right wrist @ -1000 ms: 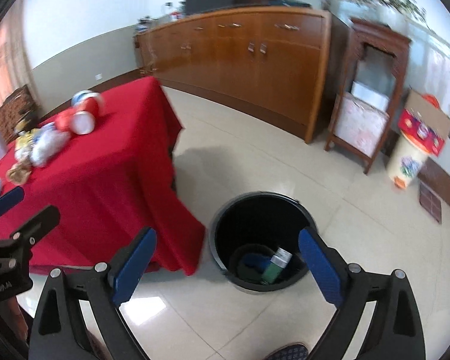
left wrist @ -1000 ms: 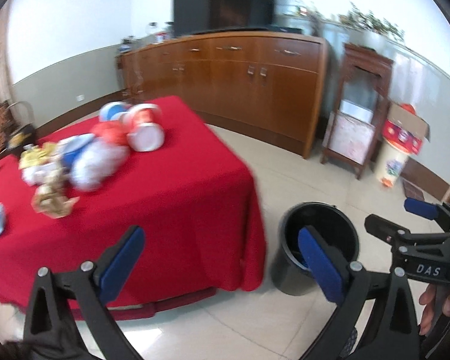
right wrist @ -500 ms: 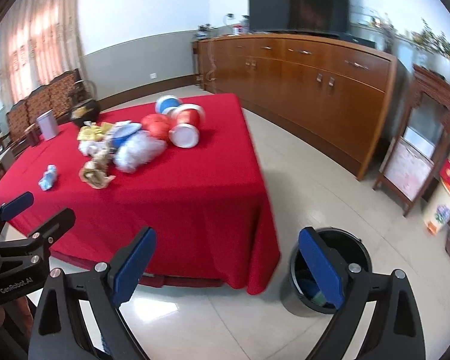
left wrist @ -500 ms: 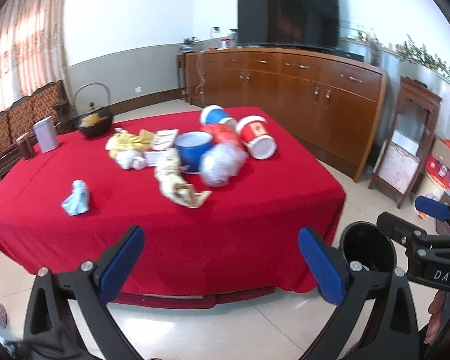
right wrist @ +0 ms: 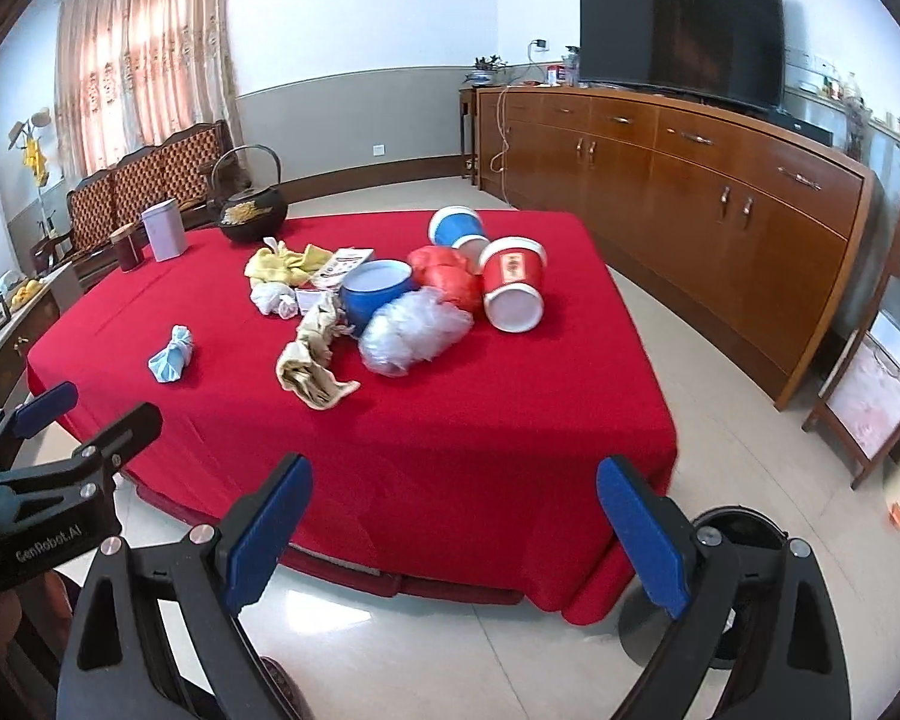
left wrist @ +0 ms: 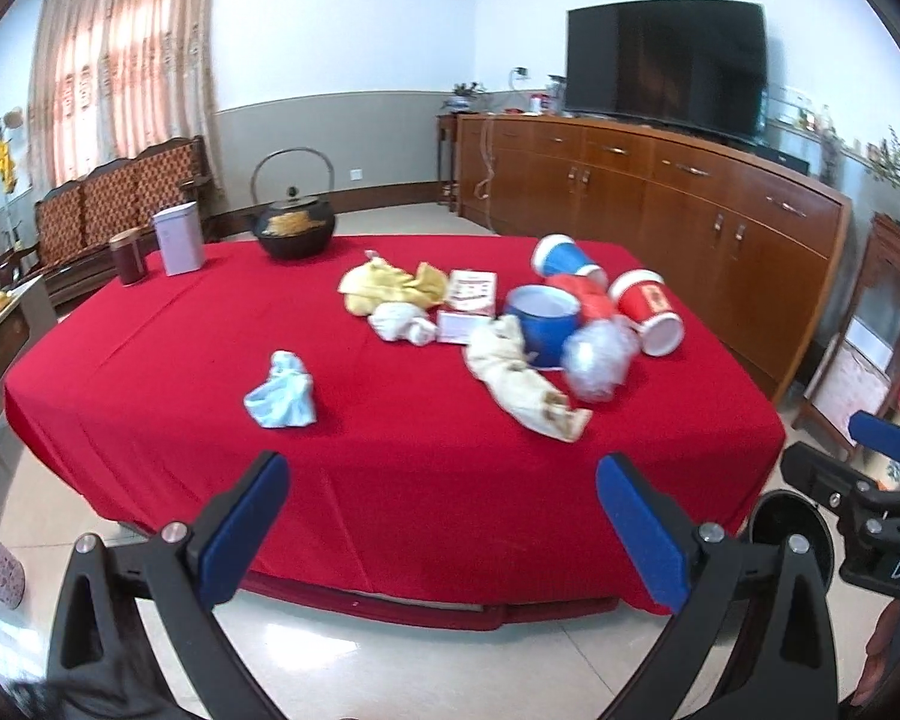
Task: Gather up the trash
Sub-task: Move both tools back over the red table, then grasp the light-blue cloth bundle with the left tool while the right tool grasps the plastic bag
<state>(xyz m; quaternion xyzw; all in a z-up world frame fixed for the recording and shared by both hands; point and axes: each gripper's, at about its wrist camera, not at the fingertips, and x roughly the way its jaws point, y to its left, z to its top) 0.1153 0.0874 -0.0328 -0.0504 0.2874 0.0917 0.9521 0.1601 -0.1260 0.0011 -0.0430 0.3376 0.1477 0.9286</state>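
Note:
Trash lies on a red-clothed table (left wrist: 180,360): a crumpled blue wad (left wrist: 282,399), a beige wrapper (left wrist: 525,384), a clear plastic bag (left wrist: 597,360), a blue cup (left wrist: 540,324), a red cup (left wrist: 651,312), a yellow wad (left wrist: 390,288) and white tissue (left wrist: 399,324). The same pile shows in the right wrist view, with the plastic bag (right wrist: 414,330) and blue wad (right wrist: 171,354). My left gripper (left wrist: 444,516) is open and empty, in front of the table edge. My right gripper (right wrist: 453,516) is open and empty. The black bin (right wrist: 744,531) stands on the floor behind its right finger.
A black kettle (left wrist: 294,225), a white tin (left wrist: 179,238) and a dark jar (left wrist: 127,255) stand at the table's far side. A long wooden sideboard (left wrist: 660,192) with a TV (left wrist: 666,66) lines the right wall. A wooden bench (left wrist: 120,198) stands at the back left.
Both grippers have swung left from the bin on the floor to face the table. The trash pile is now centred ahead, and the bin has slid to the lower right.

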